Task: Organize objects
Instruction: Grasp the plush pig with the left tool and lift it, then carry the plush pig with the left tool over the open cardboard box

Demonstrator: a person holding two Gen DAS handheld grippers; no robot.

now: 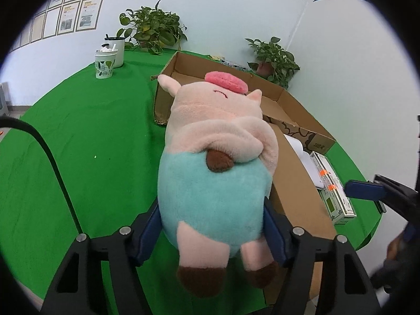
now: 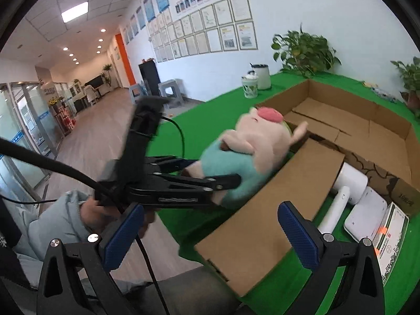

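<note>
Our left gripper is clamped on the pig, held above the near flap of the box. Our right gripper hangs with jaws apart. We should carry the pig farther over the opening before releasing.

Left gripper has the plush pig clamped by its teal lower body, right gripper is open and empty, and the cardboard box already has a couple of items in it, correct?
Not quite. The cardboard box is empty inside; the right wrist view shows only its bare floor flaps. The rest holds: the left gripper clamps the plush pig by its teal lower body, and the right gripper is open and empty.
</note>
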